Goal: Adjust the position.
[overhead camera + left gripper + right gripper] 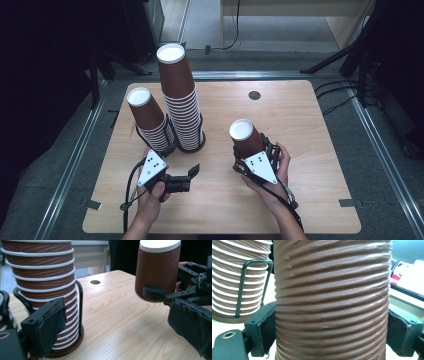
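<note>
Clamping a brown cup upside down, the right gripper is held right of the tall stack; the left gripper is spread empty near its base.

Left tongs gape wide; right tongs are clamped, wrist upright.

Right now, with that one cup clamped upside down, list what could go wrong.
1. The right hand-held gripper squeezes the single cup across its ribbed paper wall; dents already show in the right gripper view, so more pressure may crush it.
2. The tall stack leans in its wire holder; a bump while adding the cup could topple it.
3. The left hand-held gripper sits open close to that stack's base and might knock it.
</note>
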The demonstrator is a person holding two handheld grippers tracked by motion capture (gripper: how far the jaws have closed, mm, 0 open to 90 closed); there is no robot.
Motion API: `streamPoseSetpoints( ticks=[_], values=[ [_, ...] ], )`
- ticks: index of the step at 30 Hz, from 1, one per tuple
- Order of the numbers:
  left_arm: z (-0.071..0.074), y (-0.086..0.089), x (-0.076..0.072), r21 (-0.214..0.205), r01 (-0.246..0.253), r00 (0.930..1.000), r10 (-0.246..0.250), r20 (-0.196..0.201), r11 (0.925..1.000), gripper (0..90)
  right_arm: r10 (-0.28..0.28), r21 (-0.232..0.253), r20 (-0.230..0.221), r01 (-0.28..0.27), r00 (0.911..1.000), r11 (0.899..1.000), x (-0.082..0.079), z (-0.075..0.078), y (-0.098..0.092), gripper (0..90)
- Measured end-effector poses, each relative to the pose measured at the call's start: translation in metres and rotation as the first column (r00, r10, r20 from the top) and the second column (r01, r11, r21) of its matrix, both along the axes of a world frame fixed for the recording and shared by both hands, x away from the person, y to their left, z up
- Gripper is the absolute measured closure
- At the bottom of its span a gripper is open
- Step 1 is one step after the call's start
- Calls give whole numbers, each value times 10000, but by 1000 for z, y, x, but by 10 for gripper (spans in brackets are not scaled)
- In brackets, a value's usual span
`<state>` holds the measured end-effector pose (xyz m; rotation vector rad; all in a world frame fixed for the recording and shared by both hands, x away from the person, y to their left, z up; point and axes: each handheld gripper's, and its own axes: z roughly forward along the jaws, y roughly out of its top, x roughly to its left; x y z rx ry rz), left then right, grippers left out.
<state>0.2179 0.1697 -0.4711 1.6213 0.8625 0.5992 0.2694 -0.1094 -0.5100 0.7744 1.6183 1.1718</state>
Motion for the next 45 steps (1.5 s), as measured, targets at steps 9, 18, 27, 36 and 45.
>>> streamPoseSetpoints(
  ticks=[9, 18, 27, 36, 45],
  values=[
    [-2, -8, -2, 12, 208, 9998, -208, 7, 9998, 20, 687, -868, 503, -641, 9964, 9942, -3, -3, 5, 117],
    [-1, -10, -4, -329, 566, 9983, -562, 147, 9979, 20, 1315, -2029, 1088, -1074, 9853, 9733, -6, -4, 11, 117],
    [2, -14, -7, -200, 655, 9978, -652, 144, 9977, 20, 1688, -2402, 1431, -1313, 9752, 9618, -9, -5, 15, 115],
    [3, -14, -8, -370, 854, 9963, -851, 93, 9957, 20, 2430, -2828, 1704, -1889, 9549, 9404, -16, -8, 24, 114],
    [4, -16, -9, -332, 812, 9966, -808, 136, 9961, 20, 2863, -3119, 1705, -2240, 9429, 9233, -21, -11, 31, 113]
  ],
)
